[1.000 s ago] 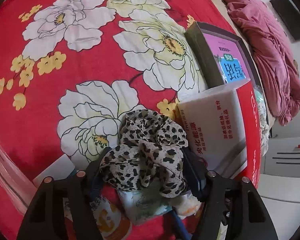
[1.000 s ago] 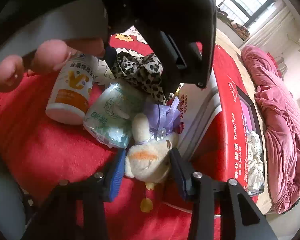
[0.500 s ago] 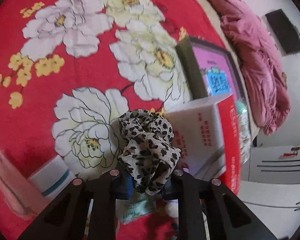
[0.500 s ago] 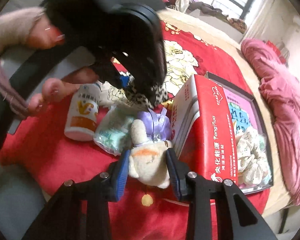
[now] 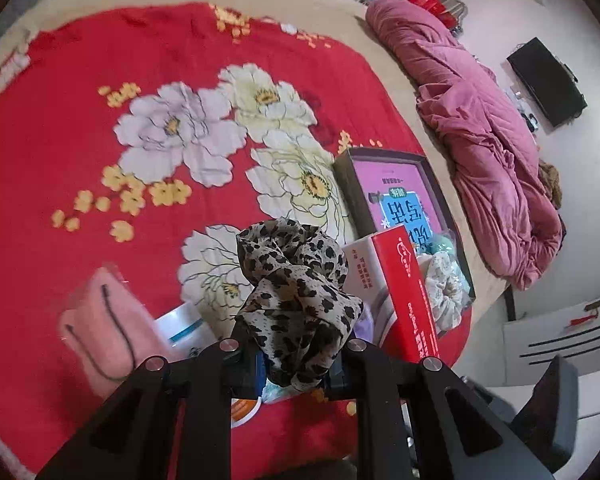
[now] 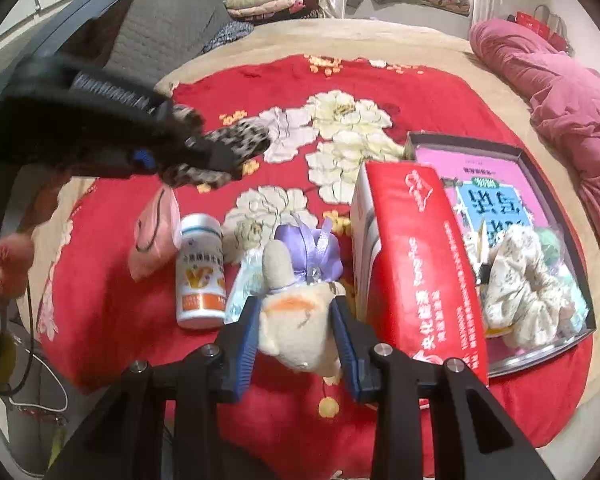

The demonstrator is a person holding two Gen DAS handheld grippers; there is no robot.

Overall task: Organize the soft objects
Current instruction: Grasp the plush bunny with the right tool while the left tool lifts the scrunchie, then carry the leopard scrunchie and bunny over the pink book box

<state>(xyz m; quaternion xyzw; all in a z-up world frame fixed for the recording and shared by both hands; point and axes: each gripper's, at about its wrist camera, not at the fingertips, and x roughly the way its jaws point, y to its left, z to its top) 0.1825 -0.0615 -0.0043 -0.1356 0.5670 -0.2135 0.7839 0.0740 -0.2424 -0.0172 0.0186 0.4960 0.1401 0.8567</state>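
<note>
Nearest to me, the right gripper (image 6: 296, 326) is squeezing the cream plush toy (image 6: 300, 320) between its blue pads, and the toy is now hanging clear of the red floral blanket (image 6: 100, 300), where a second ago it was still lying among the clutter. Over on the left, the left gripper (image 5: 296, 364) is pinching the leopard-print scrunchie (image 5: 296, 300); its jaws were wide around it a moment back and are now clamped narrow on the fabric, lifting it well above the blanket. Left behind on the blanket are the white bottle (image 6: 200, 272), a pale wipes packet (image 6: 246, 280) and a pink pouch (image 6: 156, 236). Further off, past the upright red carton (image 6: 416, 264), the dark tray (image 6: 556, 184) is already holding a cream floral scrunchie (image 6: 524, 284). Both soft things look ready to be carried there.
</note>
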